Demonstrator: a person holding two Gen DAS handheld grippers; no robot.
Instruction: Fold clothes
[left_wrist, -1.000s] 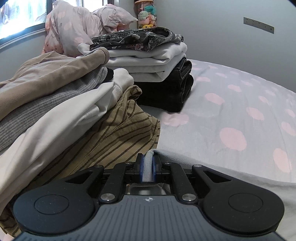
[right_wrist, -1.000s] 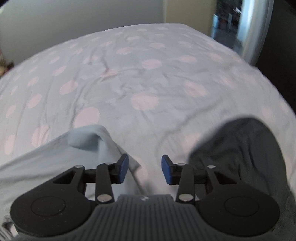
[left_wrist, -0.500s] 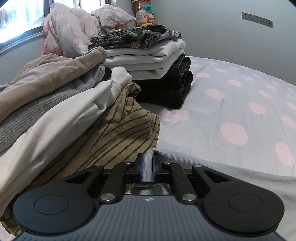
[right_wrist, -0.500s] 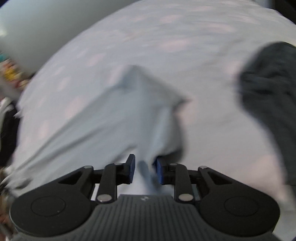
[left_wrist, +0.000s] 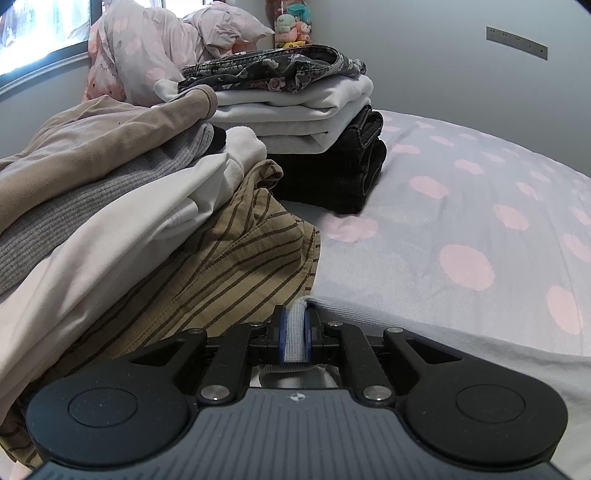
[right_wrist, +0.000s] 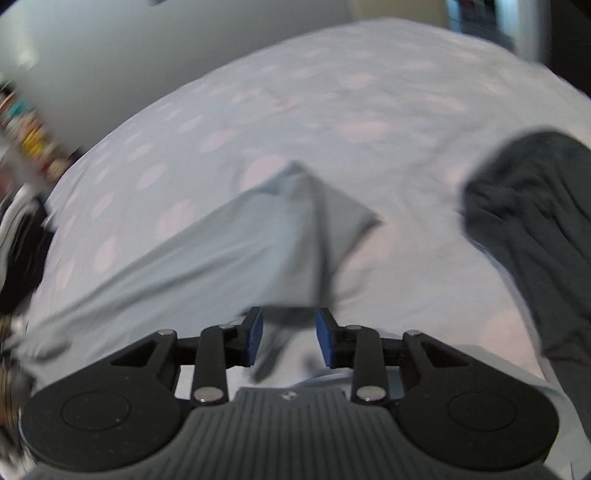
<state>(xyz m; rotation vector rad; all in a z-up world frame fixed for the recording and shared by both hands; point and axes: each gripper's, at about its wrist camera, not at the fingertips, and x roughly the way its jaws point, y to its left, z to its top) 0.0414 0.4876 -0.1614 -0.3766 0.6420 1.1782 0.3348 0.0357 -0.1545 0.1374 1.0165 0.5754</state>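
Observation:
A pale blue garment (right_wrist: 229, 254) lies spread on the spotted bed cover (right_wrist: 332, 110), with one corner folded over into a point. My left gripper (left_wrist: 294, 338) is shut on a ribbed edge of this pale blue garment (left_wrist: 424, 332) and holds it low by the bed. My right gripper (right_wrist: 290, 338) is open just above the garment's folded part, with cloth showing between its fingers but not pinched. The right wrist view is blurred by motion.
A loose heap of tan, grey, white and striped clothes (left_wrist: 129, 221) lies at the left. Behind it stands a folded stack (left_wrist: 314, 122) of black, white and floral items, with pillows (left_wrist: 155, 48) further back. A dark grey garment (right_wrist: 535, 229) lies at the right.
My right gripper closed in on the blue garment's flap half a second ago and now stands open again, with the flap laid over. My left gripper has barely moved and keeps its grip.

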